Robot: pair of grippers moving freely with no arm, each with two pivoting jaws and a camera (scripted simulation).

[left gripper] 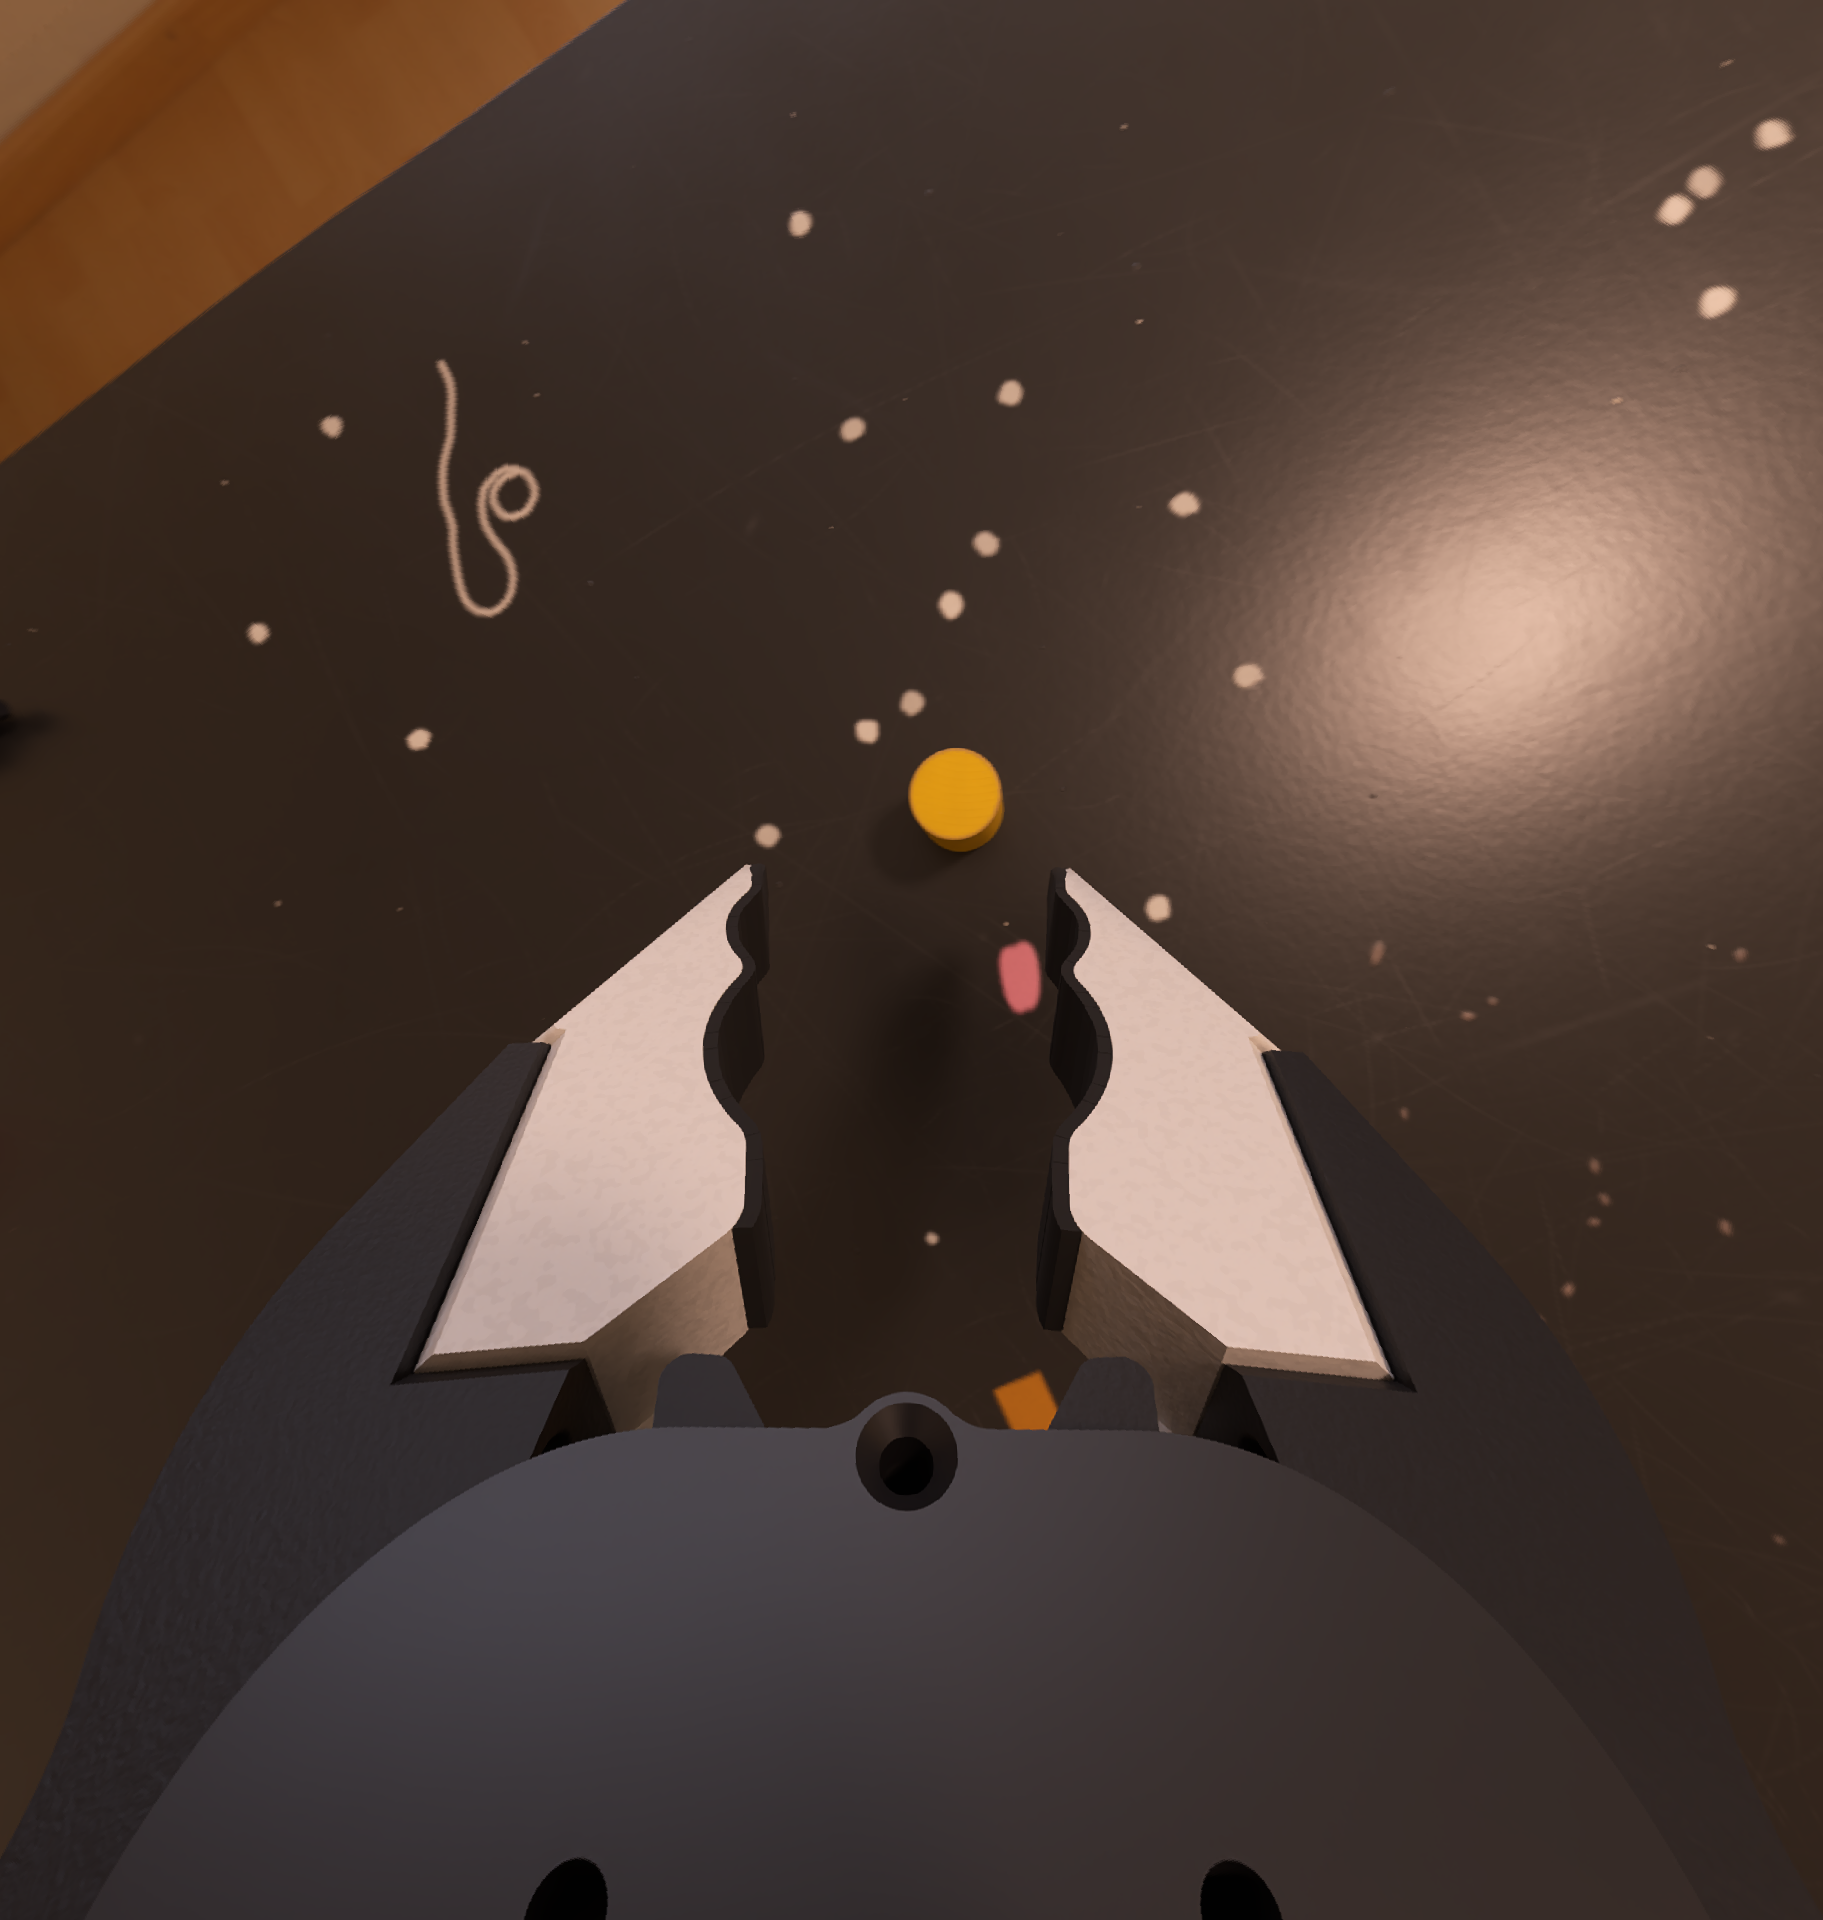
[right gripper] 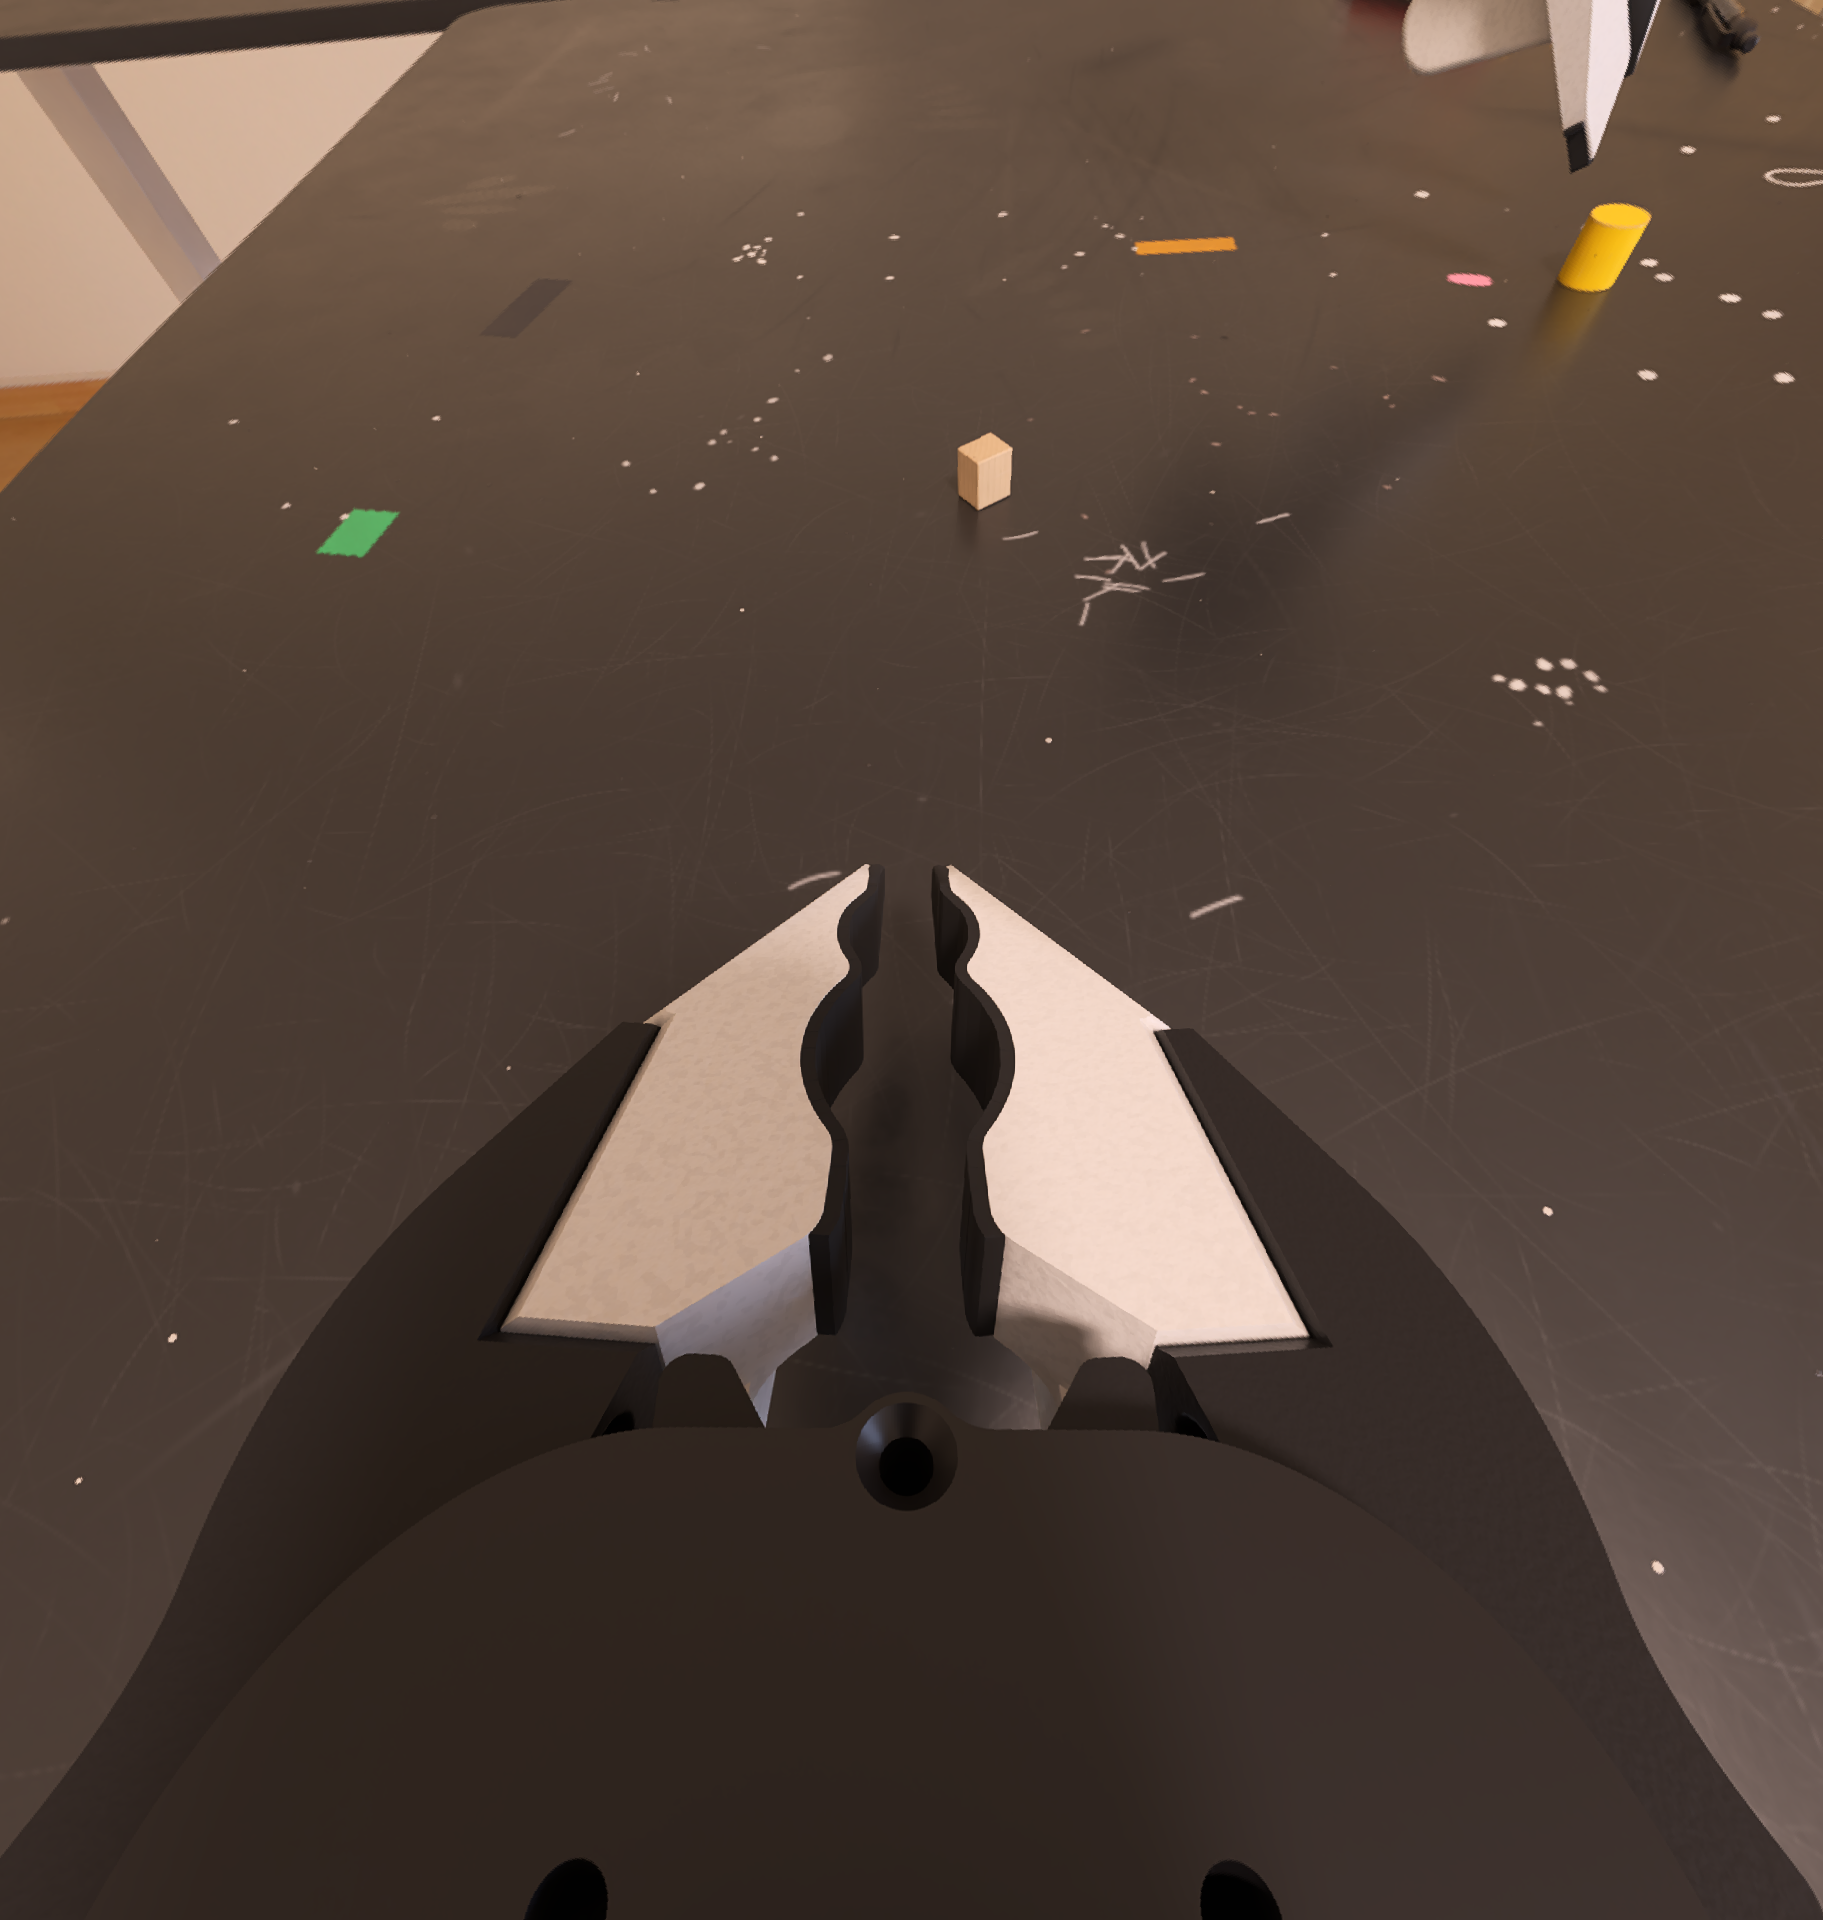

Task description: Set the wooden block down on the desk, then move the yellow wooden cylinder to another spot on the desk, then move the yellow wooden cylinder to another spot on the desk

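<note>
The yellow wooden cylinder [left gripper: 955, 797] stands upright on the dark desk [left gripper: 1406, 831], seen from above in the left wrist view. My left gripper [left gripper: 907, 878] is open and empty, above the desk, with the cylinder just beyond its fingertips. In the right wrist view the cylinder [right gripper: 1603, 247] stands at the far right, below the other gripper [right gripper: 1572, 62] at the top edge. The small wooden block [right gripper: 984, 472] rests on the desk [right gripper: 574, 831], far ahead of my right gripper [right gripper: 908, 878]. The right gripper's jaws stand nearly together with a narrow gap and hold nothing.
Flat marks lie on the desk: a pink patch [left gripper: 1019, 977], an orange patch [left gripper: 1026, 1401], an orange strip [right gripper: 1184, 246], green patches [right gripper: 357, 533], pale dots and a chalk squiggle [left gripper: 481, 499]. The desk edge and wooden floor [left gripper: 159, 208] run along the upper left.
</note>
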